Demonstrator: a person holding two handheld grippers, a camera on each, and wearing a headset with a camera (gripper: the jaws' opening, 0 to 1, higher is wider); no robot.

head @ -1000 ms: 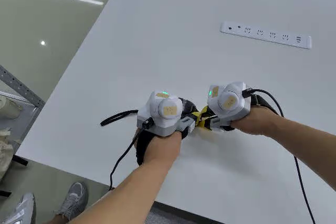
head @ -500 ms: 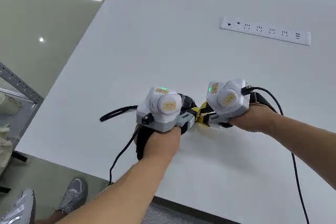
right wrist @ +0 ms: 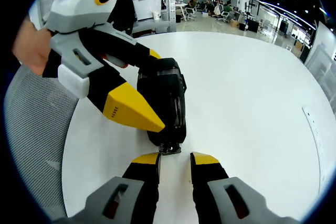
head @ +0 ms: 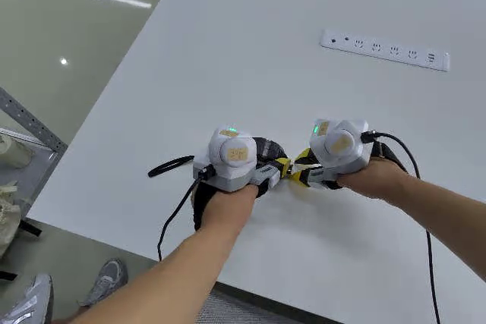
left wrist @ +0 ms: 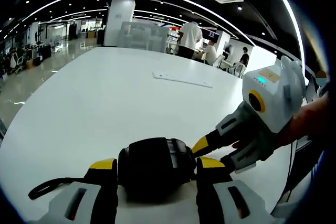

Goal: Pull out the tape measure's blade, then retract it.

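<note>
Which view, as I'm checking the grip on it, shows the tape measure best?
The right gripper view: the tape measure lies nearly whole, clamped by the left gripper, its blade end facing the camera. The left gripper view shows its rounded back between the jaws; the head view just a dark sliver.

The white tabletop (head: 250, 51) runs broad ahead of me, with a white power strip (head: 385, 50) lying flat toward its far side, its sockets in a row facing up. Off the left edge I see glossy grey-green floor (head: 68, 28) catching the ceiling lights, a perforated metal shelf post (head: 30, 128) and, lower down, a grey shoe (head: 106, 284). Several people (left wrist: 190, 36) stand beyond the tabletop's far end — and a grey mesh surface (right wrist: 31, 145) sits just past the near edge.
</note>
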